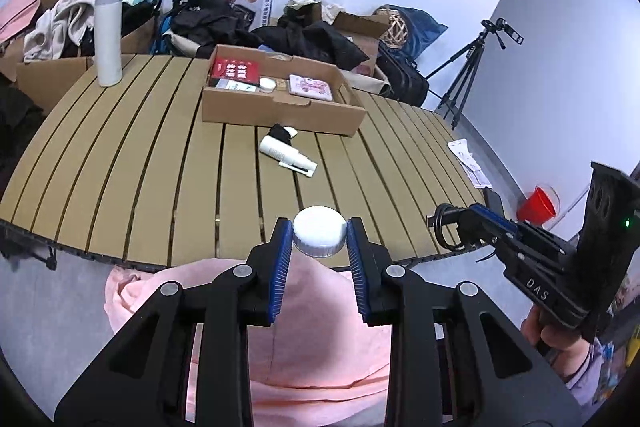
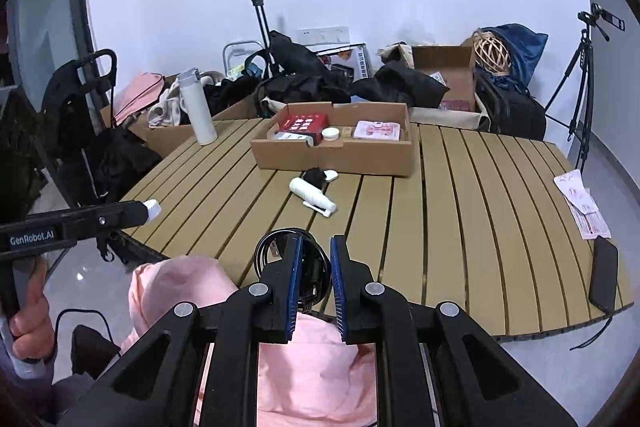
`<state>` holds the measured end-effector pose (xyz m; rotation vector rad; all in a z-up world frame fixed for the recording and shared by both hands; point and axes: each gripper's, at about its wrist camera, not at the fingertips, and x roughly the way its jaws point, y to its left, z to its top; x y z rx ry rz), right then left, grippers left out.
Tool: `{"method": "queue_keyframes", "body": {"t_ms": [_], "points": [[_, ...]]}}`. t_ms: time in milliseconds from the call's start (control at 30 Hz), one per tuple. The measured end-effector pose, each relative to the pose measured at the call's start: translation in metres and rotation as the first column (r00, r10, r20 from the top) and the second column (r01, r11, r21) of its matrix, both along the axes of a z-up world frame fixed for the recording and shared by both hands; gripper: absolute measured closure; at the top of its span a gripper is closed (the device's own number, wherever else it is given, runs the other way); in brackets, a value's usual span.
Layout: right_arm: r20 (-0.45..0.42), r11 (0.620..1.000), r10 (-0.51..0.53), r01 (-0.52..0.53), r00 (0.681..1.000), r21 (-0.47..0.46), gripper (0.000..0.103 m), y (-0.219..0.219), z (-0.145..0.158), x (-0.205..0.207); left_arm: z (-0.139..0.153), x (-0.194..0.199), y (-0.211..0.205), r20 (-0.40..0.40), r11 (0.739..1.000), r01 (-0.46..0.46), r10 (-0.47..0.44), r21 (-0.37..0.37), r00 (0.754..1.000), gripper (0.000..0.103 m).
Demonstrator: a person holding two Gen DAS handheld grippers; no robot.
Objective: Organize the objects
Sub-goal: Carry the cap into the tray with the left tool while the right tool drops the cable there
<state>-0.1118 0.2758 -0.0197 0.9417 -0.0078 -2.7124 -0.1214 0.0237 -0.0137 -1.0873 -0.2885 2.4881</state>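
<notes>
1. At the far left of the slatted tan desk (image 1: pixel 152 147) a tall white cylindrical flask (image 1: pixel 107 35) stands upright, well apart from everything else; I judge it is not yet sorted, if it belongs to the job at all.
2. The left gripper (image 1: pixel 319 241) hovers over the near edge of the desk, its blue-padded fingers (image 1: pixel 282 251) pinching a small round white jar with a ribbed lid (image 1: pixel 319 231). It is held in the air, so it has yet to be put away.
3. Beyond it, the open brown cardboard box (image 1: pixel 280 113) already holds a red packet (image 1: pixel 236 69), a small white round tin (image 1: pixel 267 85) and a pink patterned flat case (image 1: pixel 311 87). That part looks done.
4. Just in front of the box, a white spray bottle (image 1: pixel 282 153) lies on its side on the desk, touching a small black-and-white object (image 1: pixel 282 134); both remain loose.
5. The right gripper (image 2: pixel 314 273) has its fingers (image 2: pixel 294 279) pressed nearly together on a coiled black cable (image 2: pixel 276 247), lifted near the desk's front edge and not yet stowed.
6. At the far right, printed paper sheets (image 2: pixel 582 207) and a flat black phone (image 2: pixel 604 279) lie near the desk's edge, unsorted.
7. By my estimate the tidying is roughly halfway.
</notes>
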Motion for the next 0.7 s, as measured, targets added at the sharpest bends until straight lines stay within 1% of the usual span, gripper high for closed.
{"method": "queue_keyframes", "body": {"t_ms": [167,300,400,467,567,633,700], "points": [[0.049,1.0,0.002,-0.002,0.999,0.0,0.087,-0.001,-0.021,-0.008,-0.016,-0.009,0.0,0.012,1.0,0.017,-0.017,0.017,1.0,0.079],[0.101,1.0,-0.012,0.015,0.995,-0.027,0.087,0.005,-0.04,-0.024,-0.038,-0.029,0.0,0.073,1.0,-0.009,0.008,0.008,0.997,0.079],[0.142,0.998,-0.03,0.037,0.989,-0.048,0.087,0.012,-0.053,-0.039,-0.056,-0.051,-0.003,0.127,1.0,-0.02,0.018,0.018,0.992,0.079],[0.168,0.997,-0.044,0.053,0.985,-0.05,0.087,0.019,-0.06,-0.053,-0.06,-0.065,-0.004,0.143,1.0,-0.024,0.021,0.017,0.989,0.079],[0.194,0.995,-0.056,0.071,0.979,-0.072,0.087,0.03,-0.064,-0.076,-0.058,-0.094,-0.002,0.146,1.0,-0.015,0.012,0.021,0.989,0.079],[0.2,0.995,-0.058,0.074,0.978,-0.074,0.087,0.035,-0.061,-0.097,-0.052,-0.122,0.003,0.138,1.0,-0.001,0.0,0.004,0.99,0.079],[0.187,0.995,-0.056,0.07,0.981,-0.071,0.087,0.041,-0.051,-0.126,-0.038,-0.155,0.009,0.094,1.0,0.018,-0.017,-0.016,0.995,0.079]]}}
